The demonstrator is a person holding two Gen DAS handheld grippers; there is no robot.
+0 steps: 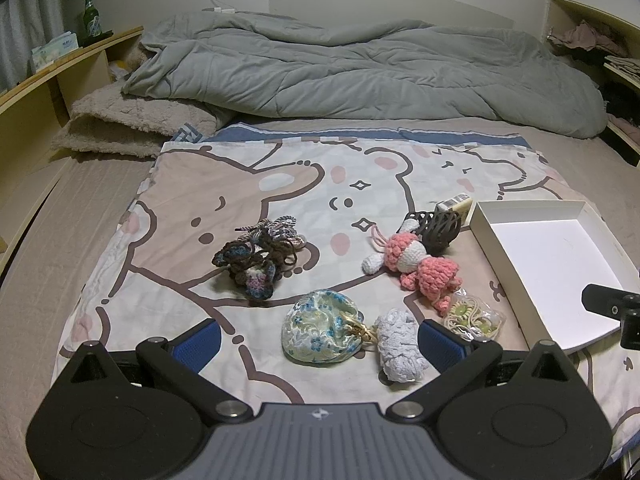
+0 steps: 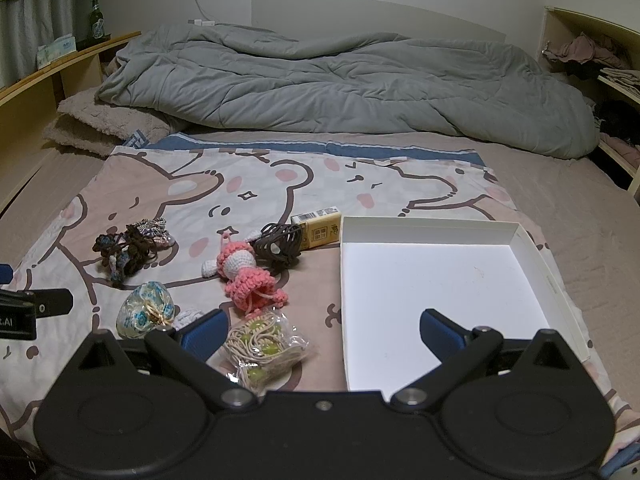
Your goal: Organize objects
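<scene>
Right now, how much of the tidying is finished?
Nothing looks done yet: the white box is empty. Both grippers, left and right, are open, holding nothing. The pink doll, flowered pouch, bag of hair ties and the rest wait on the bed.

I am looking along a bed where a cartoon-print sheet (image 2: 280, 184) is lying in front of a bunched duvet (image 2: 340, 84). An open box (image 2: 532, 248) is sitting at the sheet's right side. Just left of its far corner a small carton (image 2: 320, 228) is lying, with a hair claw (image 2: 280, 246) touching it. A crochet doll (image 2: 248, 276) is resting before the claw. A bag of hair ties (image 2: 266, 346) is lying nearest me, beside the box. Further left, a fabric pouch (image 1: 320, 330) is sitting against a knitted bundle (image 1: 398, 344), and a tangle of cords (image 1: 256, 256) is lying behind them.
</scene>
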